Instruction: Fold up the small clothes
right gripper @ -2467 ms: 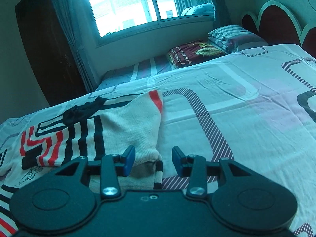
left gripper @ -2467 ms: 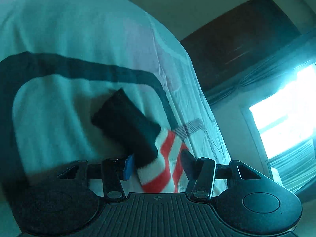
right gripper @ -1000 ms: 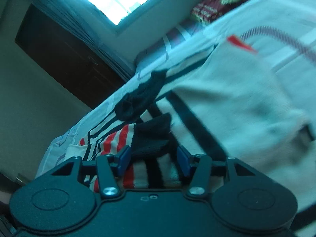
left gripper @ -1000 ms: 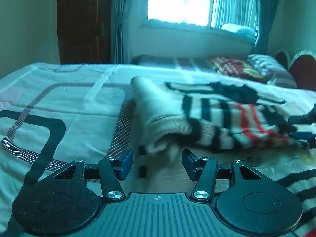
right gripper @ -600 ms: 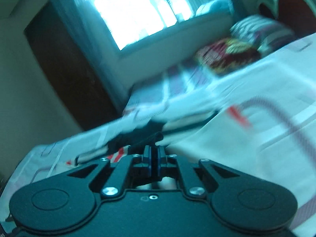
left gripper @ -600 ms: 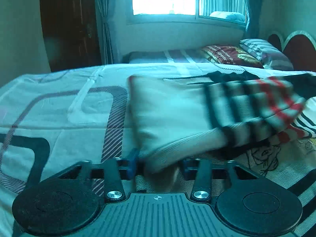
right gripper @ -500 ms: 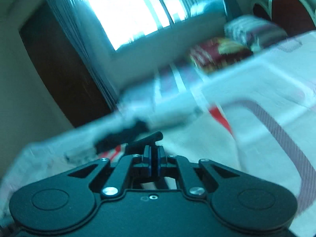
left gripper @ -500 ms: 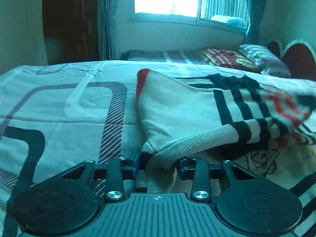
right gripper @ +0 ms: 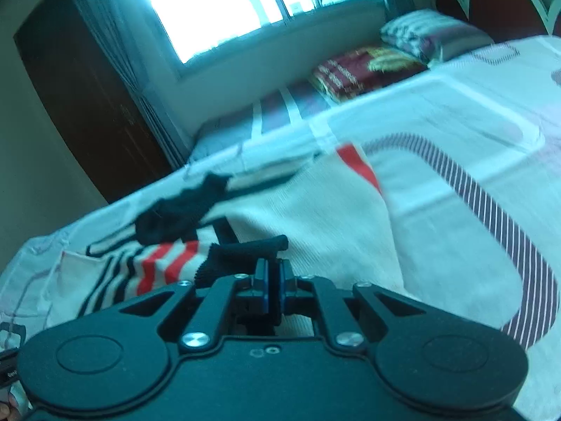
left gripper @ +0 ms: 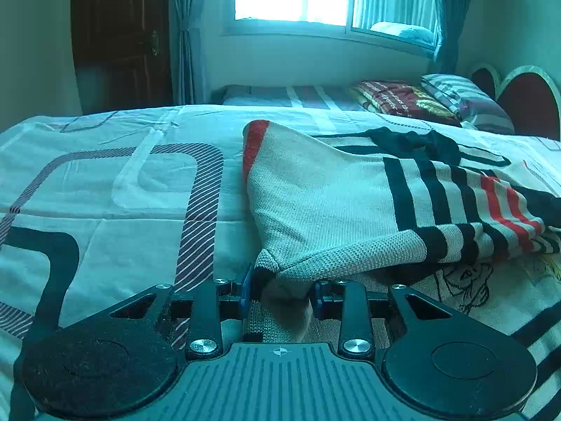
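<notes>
A small cream knit sweater (left gripper: 322, 196) with black and red stripes lies partly folded on the bed. My left gripper (left gripper: 280, 291) is shut on a bunched cream edge of the sweater near its lower left corner. In the right wrist view the same sweater (right gripper: 315, 217) spreads ahead, and my right gripper (right gripper: 273, 280) is shut on its black cuff (right gripper: 245, 249), held just above the striped part. The black collar (right gripper: 178, 210) lies further back.
The bed sheet (left gripper: 105, 193) has grey and striped loop patterns. Folded blankets and pillows (left gripper: 403, 101) lie on a second bed under the window. A dark wooden door (left gripper: 119, 35) stands at the back left. The headboard (right gripper: 508, 3) is at the right.
Both grippers were open over the sweater a second ago. The right one closed on the black cuff and lifted it; the left one closed on the cream edge.
</notes>
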